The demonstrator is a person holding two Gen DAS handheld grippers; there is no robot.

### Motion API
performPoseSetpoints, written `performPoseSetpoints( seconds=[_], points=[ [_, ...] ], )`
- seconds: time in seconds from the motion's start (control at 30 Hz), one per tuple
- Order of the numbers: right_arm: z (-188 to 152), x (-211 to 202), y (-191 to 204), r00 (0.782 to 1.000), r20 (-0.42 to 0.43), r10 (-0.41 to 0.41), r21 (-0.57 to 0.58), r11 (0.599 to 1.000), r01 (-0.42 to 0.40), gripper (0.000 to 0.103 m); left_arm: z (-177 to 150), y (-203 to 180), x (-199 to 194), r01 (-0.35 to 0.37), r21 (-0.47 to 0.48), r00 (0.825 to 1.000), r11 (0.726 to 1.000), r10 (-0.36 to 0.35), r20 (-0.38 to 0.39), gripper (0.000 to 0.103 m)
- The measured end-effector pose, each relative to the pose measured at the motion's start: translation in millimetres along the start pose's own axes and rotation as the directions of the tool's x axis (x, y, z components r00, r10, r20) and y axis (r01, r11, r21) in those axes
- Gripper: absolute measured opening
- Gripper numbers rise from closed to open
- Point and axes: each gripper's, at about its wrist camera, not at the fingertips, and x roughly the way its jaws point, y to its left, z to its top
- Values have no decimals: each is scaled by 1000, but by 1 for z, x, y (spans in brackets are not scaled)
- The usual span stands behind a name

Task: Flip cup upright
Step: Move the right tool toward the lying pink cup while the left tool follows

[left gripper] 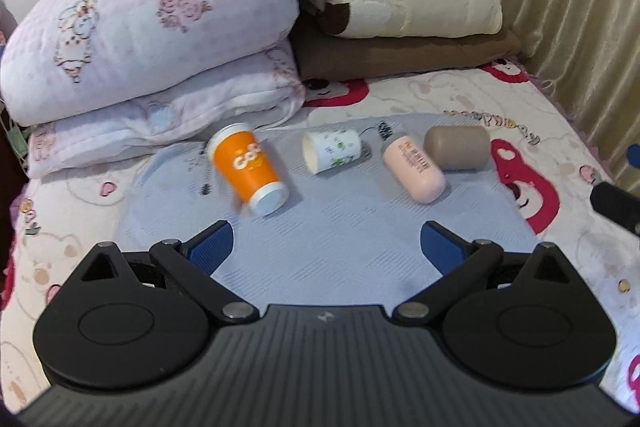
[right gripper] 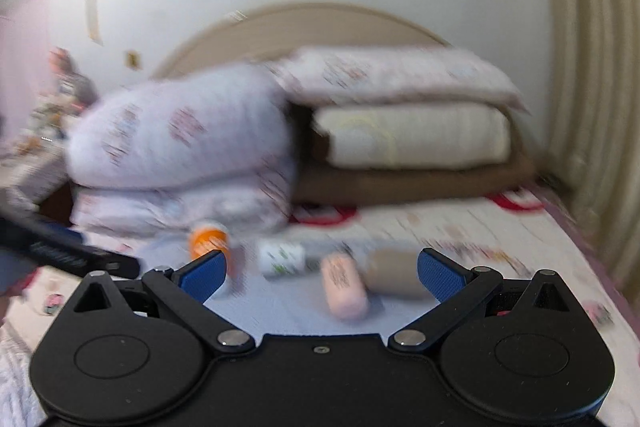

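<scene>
Landmark: blue mat [left gripper: 340,227] on the bed.
Orange cup [left gripper: 249,169]: on its side at the mat's left end, base toward the camera.
White cup [left gripper: 331,151]: on its side mid-mat, mouth facing left.
Pink cup [left gripper: 414,167], brown cup [left gripper: 458,147]: lying at the mat's right end, touching.
L gripper [left gripper: 326,245]: spread wide over the mat's near edge, holding nothing.
R gripper [right gripper: 322,273]: spread wide too (view blurred), nothing between fingers.
Bedding [left gripper: 160,39]: stacked behind the mat.
</scene>
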Motion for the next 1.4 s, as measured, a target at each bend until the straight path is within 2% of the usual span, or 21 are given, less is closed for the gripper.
performPoseSetpoints(
  seconds=[0.03,0.13,0.23,0.33,0.47,0.63,0.8,0.93,1.03,1.2,1.27,1.33,1.4],
  points=[
    [1,2,-8,1000,10,16,1,1000,-16,103,4,-4,4,9,-1,1000,1000,-9,8,101],
    [5,18,-28,1000,-11,-26,-3,1000,26,103,13,-22,24,34,16,999,999,-34,-3,101],
    [8,40,-53,996,-61,64,22,998,-63,103,19,-38,50,82,14,995,997,-81,-50,101],
    [6,61,-67,981,-122,149,36,989,-145,103,21,-44,71,86,-8,993,996,-86,-81,101],
    [-3,84,-64,964,-191,183,-27,981,-192,103,23,-41,96,80,-22,992,997,-82,-98,101],
    [-16,122,-61,941,-254,224,-77,965,-250,102,30,-38,127,99,-49,991,994,-103,-84,101],
    [-31,172,-69,910,-320,263,-6,960,-279,101,34,-35,163,114,-86,990,990,-121,-74,101],
    [-43,207,-72,903,-346,254,40,966,-256,99,33,-31,199,133,-115,986,984,-144,-88,99],
    [-51,232,-75,899,-362,246,71,969,-237,97,29,-28,220,152,-153,984,976,-164,-69,99],
    [-60,258,-71,900,-393,192,42,981,-191,95,24,-32,254,174,-130,980,976,-185,-72,99],
    [-62,265,-66,901,-404,160,-10,984,-179,95,23,-35,265,187,-131,977,974,-198,-74,98],
    [-63,273,-61,905,-408,122,-65,985,-162,94,21,-37,275,223,-148,969,964,-235,-71,98],
    [-66,285,-59,900,-423,107,-70,986,-151,93,19,-37,281,269,-181,956,946,-285,-68,98]
  ],
)
